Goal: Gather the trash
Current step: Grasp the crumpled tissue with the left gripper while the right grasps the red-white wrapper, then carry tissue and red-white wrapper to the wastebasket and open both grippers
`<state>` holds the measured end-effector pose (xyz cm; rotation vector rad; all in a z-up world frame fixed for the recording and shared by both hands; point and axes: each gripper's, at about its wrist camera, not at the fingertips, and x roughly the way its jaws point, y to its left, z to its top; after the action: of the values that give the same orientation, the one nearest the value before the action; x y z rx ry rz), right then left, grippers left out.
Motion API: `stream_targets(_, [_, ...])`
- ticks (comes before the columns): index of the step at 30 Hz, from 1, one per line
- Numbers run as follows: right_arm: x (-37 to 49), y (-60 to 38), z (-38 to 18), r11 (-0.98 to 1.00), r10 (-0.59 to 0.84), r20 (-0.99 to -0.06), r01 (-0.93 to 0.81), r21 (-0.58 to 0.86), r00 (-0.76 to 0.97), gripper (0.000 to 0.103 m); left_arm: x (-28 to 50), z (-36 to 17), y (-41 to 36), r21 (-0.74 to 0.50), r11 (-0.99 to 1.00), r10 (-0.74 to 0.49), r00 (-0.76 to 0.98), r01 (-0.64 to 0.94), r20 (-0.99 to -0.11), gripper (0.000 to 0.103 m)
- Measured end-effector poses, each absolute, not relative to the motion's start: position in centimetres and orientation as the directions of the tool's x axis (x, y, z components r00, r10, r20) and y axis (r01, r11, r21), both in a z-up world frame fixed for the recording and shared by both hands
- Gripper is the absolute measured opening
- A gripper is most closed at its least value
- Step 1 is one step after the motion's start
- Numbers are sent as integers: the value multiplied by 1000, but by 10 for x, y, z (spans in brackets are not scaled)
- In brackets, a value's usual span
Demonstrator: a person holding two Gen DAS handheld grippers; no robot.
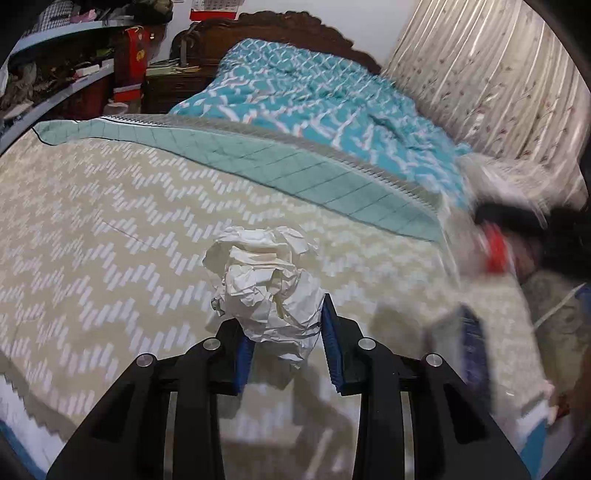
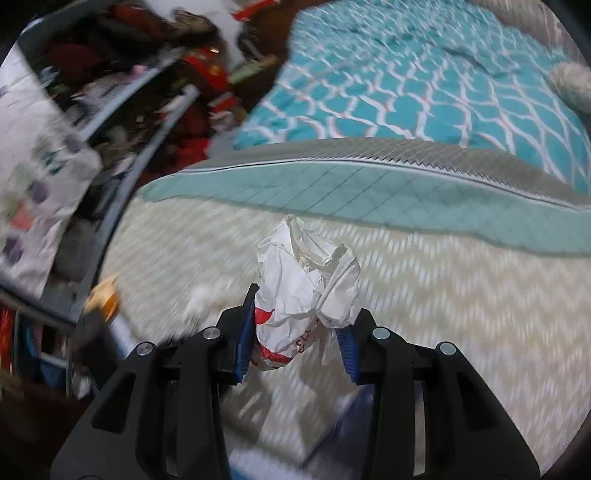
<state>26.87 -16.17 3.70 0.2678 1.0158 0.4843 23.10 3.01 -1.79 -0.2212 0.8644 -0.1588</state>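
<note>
My left gripper (image 1: 286, 332) is shut on a crumpled white paper ball (image 1: 266, 284), held above the beige zigzag bedspread (image 1: 110, 221). My right gripper (image 2: 299, 325) is shut on a crumpled white wrapper with red print (image 2: 306, 288), also held above the bedspread (image 2: 443, 314). In the left wrist view the right gripper shows as a blur at the right edge (image 1: 491, 254); its jaws cannot be made out there.
A teal patterned quilt (image 1: 325, 103) lies bunched at the head of the bed below a dark wooden headboard (image 1: 280, 33). Cluttered shelves (image 1: 62, 74) stand left of the bed. A floral curtain (image 1: 480, 74) hangs on the right. A white printed bag (image 2: 33, 177) hangs at the left.
</note>
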Motion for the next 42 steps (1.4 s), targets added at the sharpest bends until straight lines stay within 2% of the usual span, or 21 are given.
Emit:
stream_targets(5, [164, -180, 33, 848, 527, -724, -329, 414, 445, 41, 168, 1, 18, -321, 915, -403, 606, 245, -686, 31])
stream_targets(8, [104, -195, 15, 889, 452, -748, -320, 329, 486, 42, 125, 1, 5, -327, 866, -494, 545, 379, -677, 31])
stream_targets(14, [16, -248, -21, 942, 333, -757, -155, 299, 563, 42, 62, -6, -42, -330, 754, -601, 392, 569, -697, 32])
stream_targets(18, [-24, -279, -37, 974, 195, -770, -26, 226, 607, 44, 33, -10, -94, -283, 679, -615, 315, 677, -723, 34])
stream_targets(21, [-40, -299, -45, 975, 144, -772, 43, 217, 619, 52, 22, -17, -126, -252, 648, -602, 279, 719, -749, 39])
stream_targets(24, [-50, -315, -51, 967, 143, -767, 77, 243, 625, 65, 15, -27, -150, -192, 655, -554, 292, 730, -780, 59])
stream_targets(25, [-52, -320, -51, 963, 144, -763, 88, 255, 630, 73, 14, -29, -157, -161, 668, -525, 307, 726, -794, 67])
stream_targets(26, [-54, -323, -51, 961, 141, -758, 97, 261, 636, 75, 15, -29, -159, -154, 672, -518, 312, 724, -796, 68])
stream_targets(31, [-62, -333, -53, 947, 171, -738, 97, 305, 653, 77, 13, -23, -163, -125, 684, -491, 328, 718, -807, 69])
stream_targets(33, [-68, -334, -53, 939, 199, -722, 82, 334, 663, 77, 16, -24, -165, -111, 700, -468, 335, 706, -818, 68])
stream_targets(34, [-71, -334, -53, 937, 208, -716, 74, 341, 667, 77, 16, -25, -165, -106, 707, -456, 337, 699, -824, 61])
stream_targets(35, [-72, -333, -54, 937, 214, -712, 66, 343, 669, 76, 18, -26, -166, -105, 709, -450, 331, 698, -830, 49])
stream_targets(36, [-72, -332, -54, 936, 227, -709, 51, 347, 668, 71, 20, -29, -169, -120, 704, -446, 305, 700, -841, 31])
stream_targets(37, [-72, -330, -56, 933, 256, -706, 23, 360, 661, 43, 21, -29, -169, -132, 702, -451, 294, 700, -843, 30])
stream_targets(42, [-75, -352, -56, 907, 286, -663, 28, 421, 692, 39, 17, -10, -203, -145, 634, -503, 263, 760, -823, 29])
